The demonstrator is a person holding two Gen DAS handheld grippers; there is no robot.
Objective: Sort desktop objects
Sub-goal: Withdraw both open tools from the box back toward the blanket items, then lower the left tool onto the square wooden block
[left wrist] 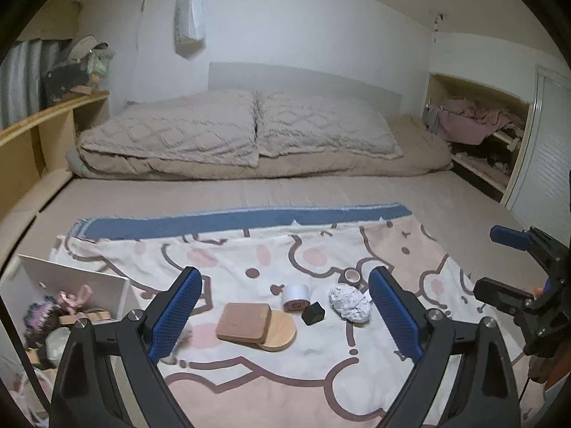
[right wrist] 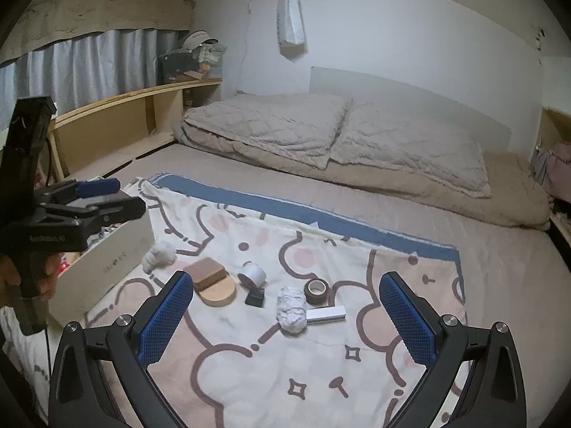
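Note:
On a cartoon-print blanket lie a wooden block on a round wooden coaster, a white tape roll, a small black box, a crumpled paper ball and a brown tape roll. The right wrist view adds a white slim box and a white fluffy ball. My left gripper is open and empty, above and short of the wooden block. My right gripper is open and empty, over the paper ball.
A white storage box with several trinkets stands at the blanket's left edge, under the left gripper. Two pillows lie at the head of the bed. Wooden shelves run along the left, and a cluttered niche sits at right.

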